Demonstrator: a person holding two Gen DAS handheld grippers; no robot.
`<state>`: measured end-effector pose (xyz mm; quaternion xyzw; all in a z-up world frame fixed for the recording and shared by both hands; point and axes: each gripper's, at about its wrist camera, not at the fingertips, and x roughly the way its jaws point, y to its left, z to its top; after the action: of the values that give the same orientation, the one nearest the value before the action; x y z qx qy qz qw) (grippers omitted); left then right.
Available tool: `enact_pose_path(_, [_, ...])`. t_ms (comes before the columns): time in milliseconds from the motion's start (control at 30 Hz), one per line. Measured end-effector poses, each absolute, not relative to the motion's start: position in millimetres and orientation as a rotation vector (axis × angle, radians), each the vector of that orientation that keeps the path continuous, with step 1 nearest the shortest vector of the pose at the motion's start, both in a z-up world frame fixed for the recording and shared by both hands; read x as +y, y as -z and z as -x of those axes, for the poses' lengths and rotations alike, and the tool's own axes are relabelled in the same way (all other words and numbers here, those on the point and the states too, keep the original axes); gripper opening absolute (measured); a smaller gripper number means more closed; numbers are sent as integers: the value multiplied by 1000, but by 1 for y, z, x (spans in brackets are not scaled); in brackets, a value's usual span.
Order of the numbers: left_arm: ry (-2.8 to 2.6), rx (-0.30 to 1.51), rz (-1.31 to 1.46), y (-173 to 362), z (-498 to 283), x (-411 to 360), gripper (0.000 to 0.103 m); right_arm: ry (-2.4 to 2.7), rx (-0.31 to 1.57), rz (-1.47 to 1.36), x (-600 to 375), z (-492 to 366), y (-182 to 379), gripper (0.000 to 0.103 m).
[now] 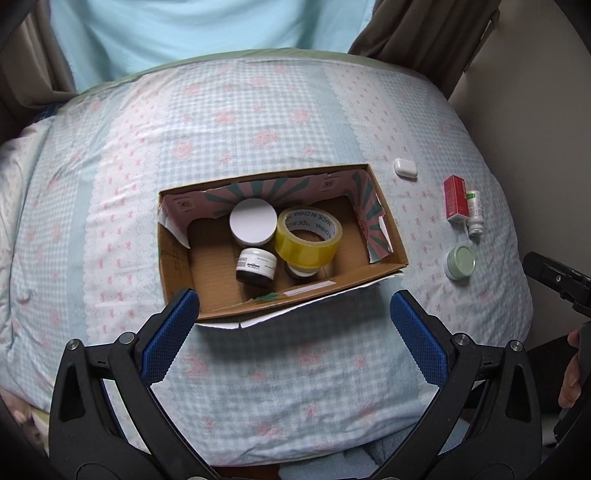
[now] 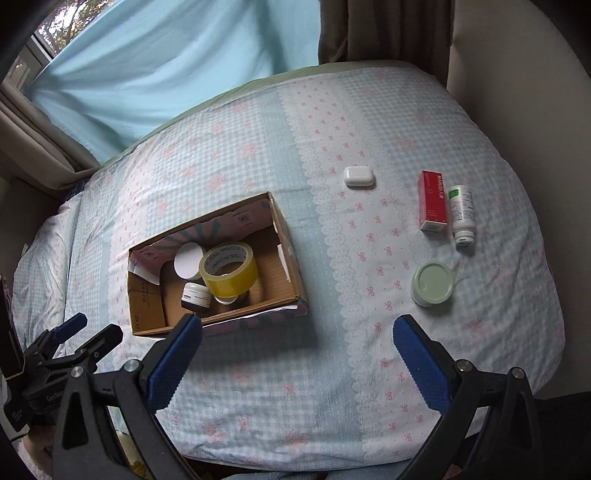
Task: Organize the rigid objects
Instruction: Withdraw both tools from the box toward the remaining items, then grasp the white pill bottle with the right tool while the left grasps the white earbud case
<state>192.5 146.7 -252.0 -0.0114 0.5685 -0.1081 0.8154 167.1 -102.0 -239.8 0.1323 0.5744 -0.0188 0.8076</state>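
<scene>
An open cardboard box (image 1: 384, 229) (image 2: 288, 254) lies on the bed. Inside are a yellow tape roll (image 1: 308, 236) (image 2: 229, 271), a white-lidded jar (image 1: 253, 221) (image 2: 188, 260) and a small dark jar (image 1: 256, 267) (image 2: 195, 295). To its right lie a white case (image 1: 405, 168) (image 2: 359, 177), a red carton (image 1: 456, 197) (image 2: 432, 201), a white bottle (image 1: 474, 212) (image 2: 461, 214) and a green-lidded jar (image 1: 460, 262) (image 2: 433, 283). My left gripper (image 1: 293, 310) hangs open before the box. My right gripper (image 2: 297, 334) is open, between box and green jar.
The bed wears a blue-and-white checked quilt (image 1: 277, 122) (image 2: 332, 369) with pink flowers. A light blue curtain (image 1: 207, 29) (image 2: 166, 62) hangs behind it, brown drapes (image 1: 417, 33) at the right, a pale wall (image 2: 517, 74) beyond. A person's fingers (image 1: 570, 376) show at the right edge.
</scene>
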Motion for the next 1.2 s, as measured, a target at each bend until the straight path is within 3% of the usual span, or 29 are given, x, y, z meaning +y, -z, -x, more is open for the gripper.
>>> enact_pose_path(433, [294, 1203, -39, 232, -242, 20, 103, 171, 1097, -380, -248, -149, 211, 103])
enact_pose_path(733, [305, 1258, -95, 255, -310, -70, 103, 190, 1109, -419, -327, -195, 239, 103])
enact_pose_path(1200, [331, 1421, -186, 391, -429, -166, 103, 267, 1261, -401, -396, -261, 345, 100])
